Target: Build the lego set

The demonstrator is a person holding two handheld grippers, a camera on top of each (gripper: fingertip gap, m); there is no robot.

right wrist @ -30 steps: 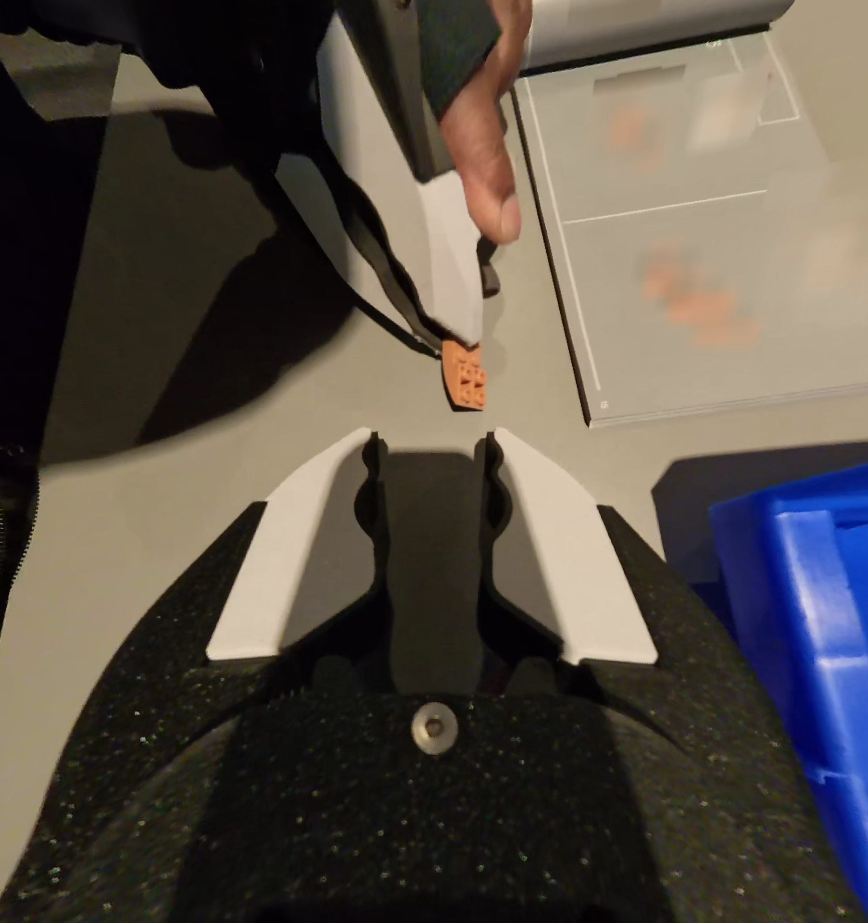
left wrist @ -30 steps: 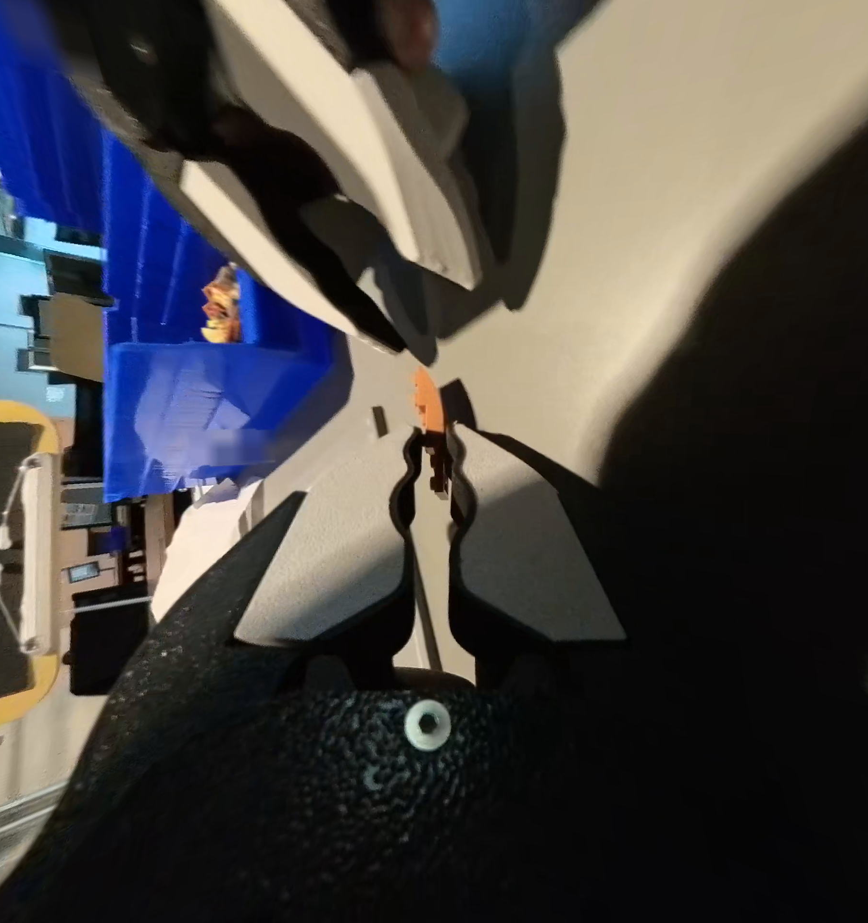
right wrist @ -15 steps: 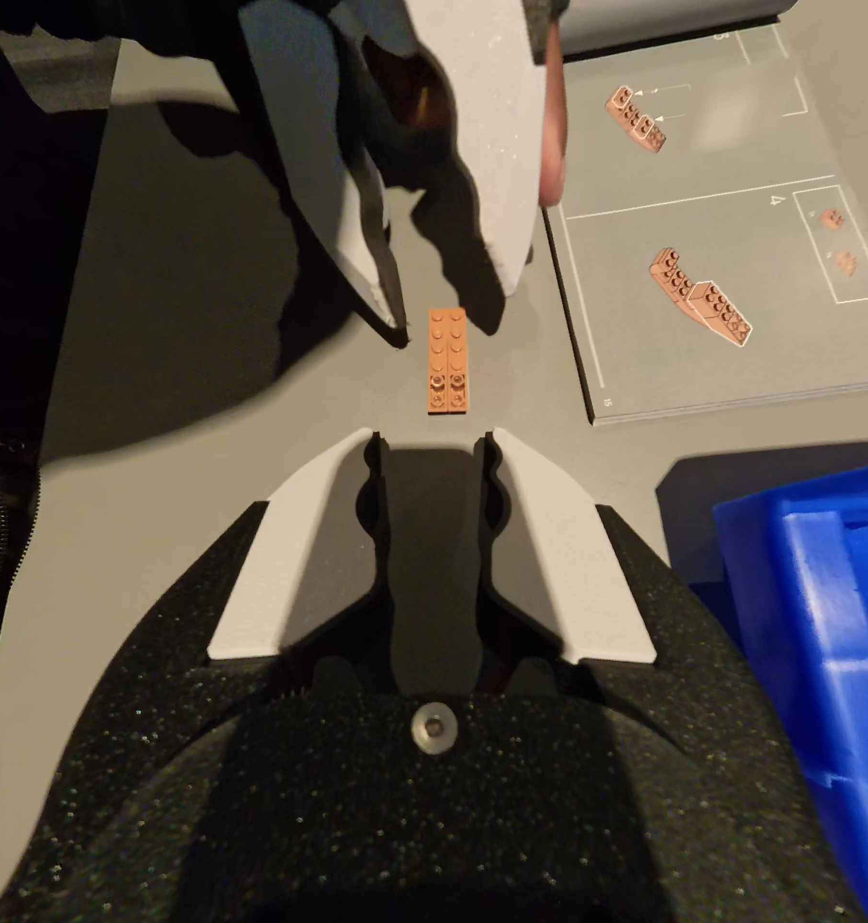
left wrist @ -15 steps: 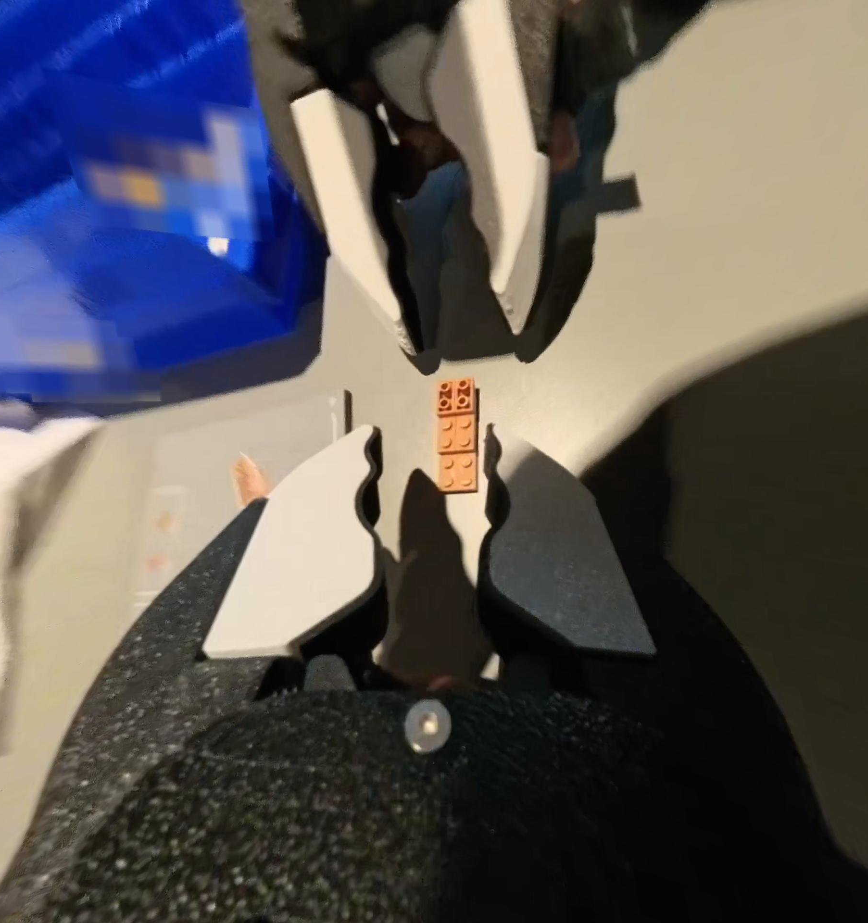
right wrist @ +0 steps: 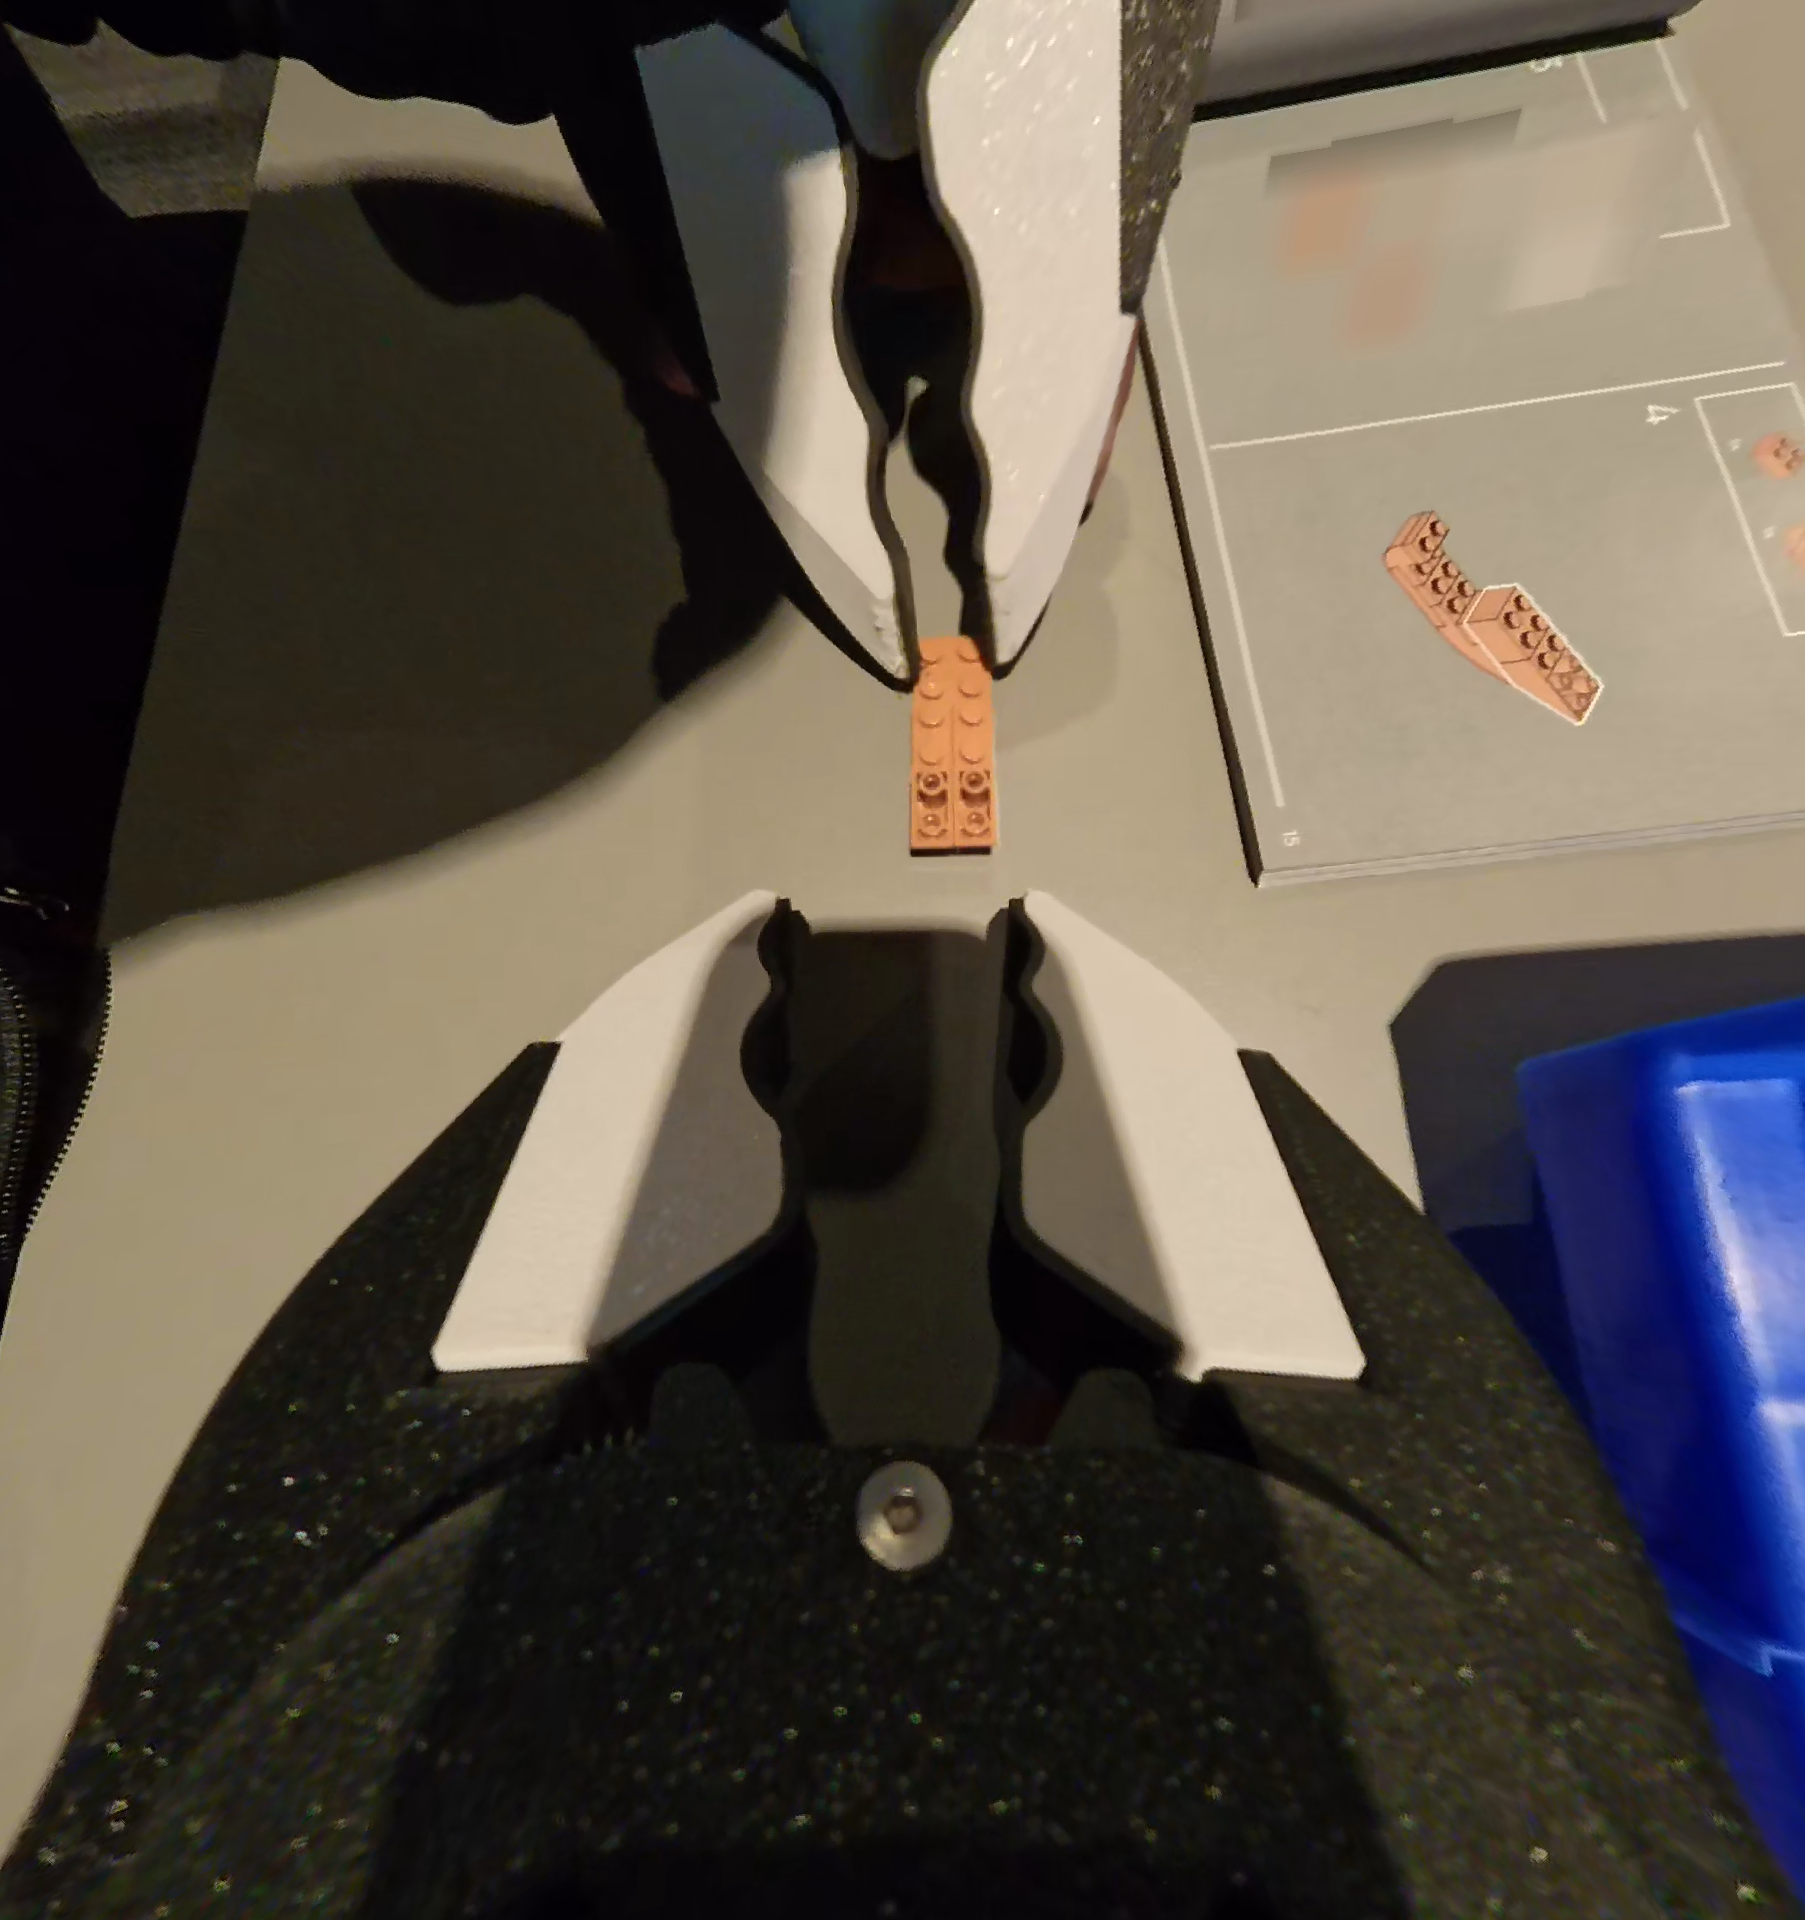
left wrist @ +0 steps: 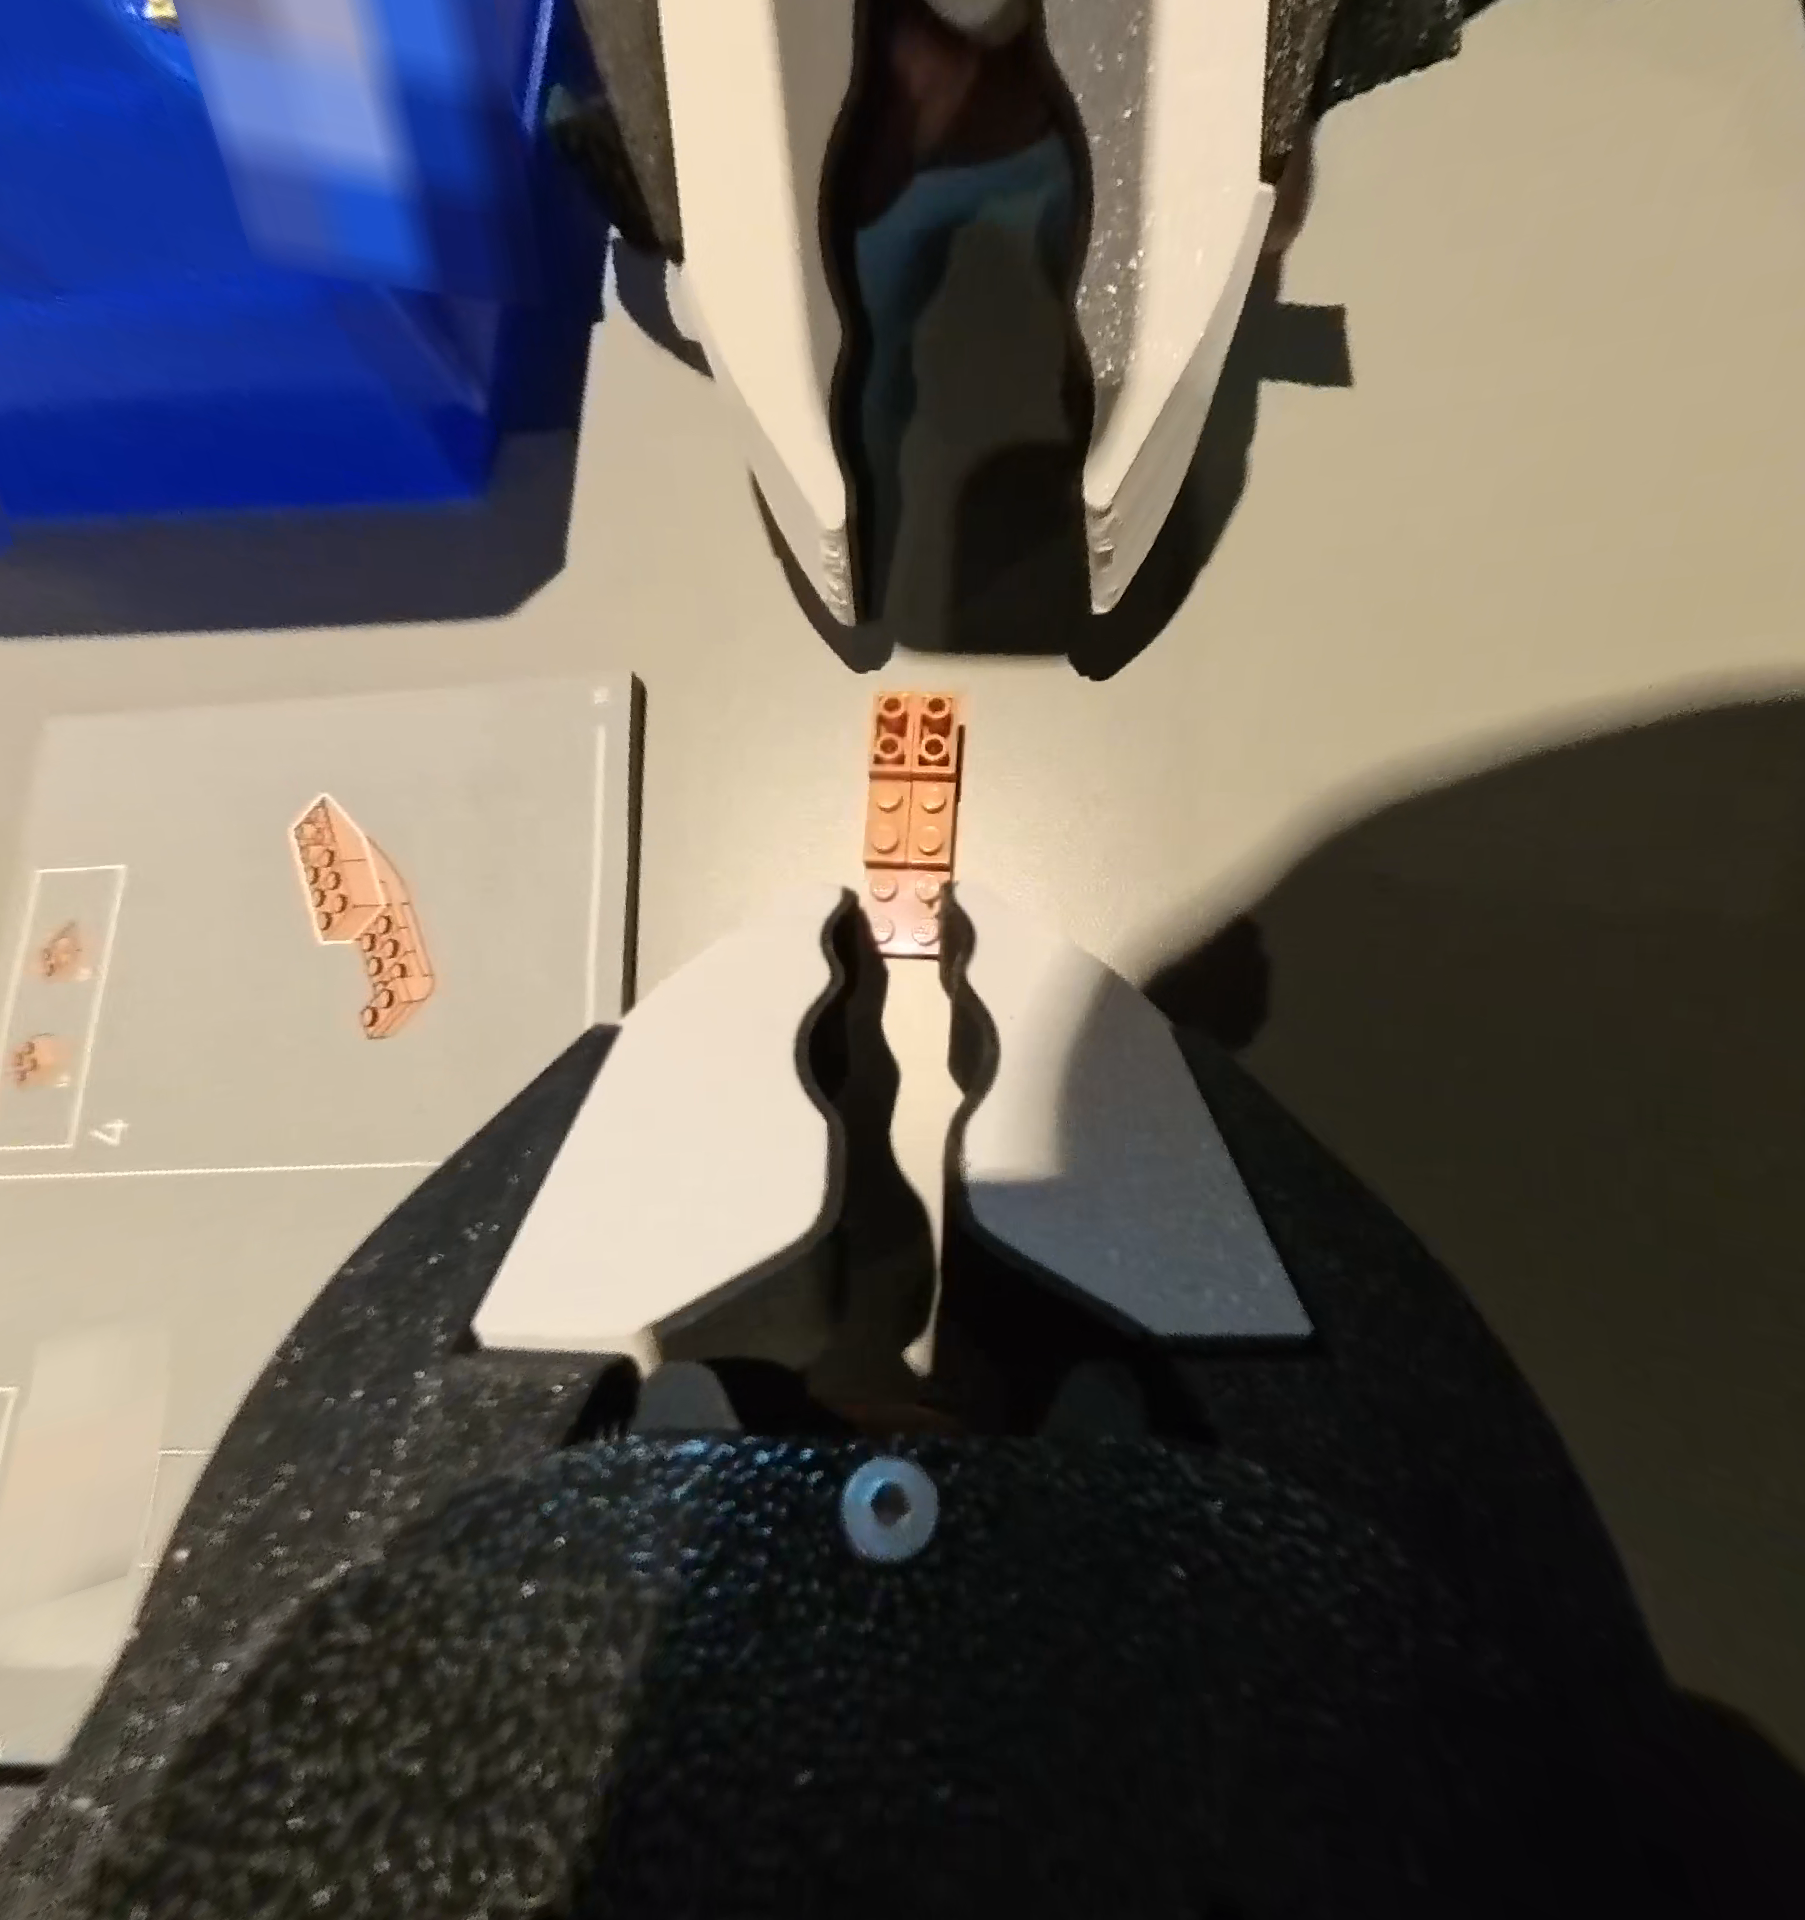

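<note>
Orange lego assembly (right wrist: 957, 756) lies flat on the grey table (right wrist: 462, 935), studs up. The left gripper (left wrist: 908, 914) has its jaws narrowed around the near end, probably pinching it to steady it for the next piece, though contact isn't clear. The right gripper (right wrist: 898, 914) waits just short of the other end, jaws wide and empty. Right wrist view shows the instruction booklet (right wrist: 1500, 520) step and blue bin (right wrist: 1708, 1299) sharply; in the left wrist view the bin is blurred.
</note>
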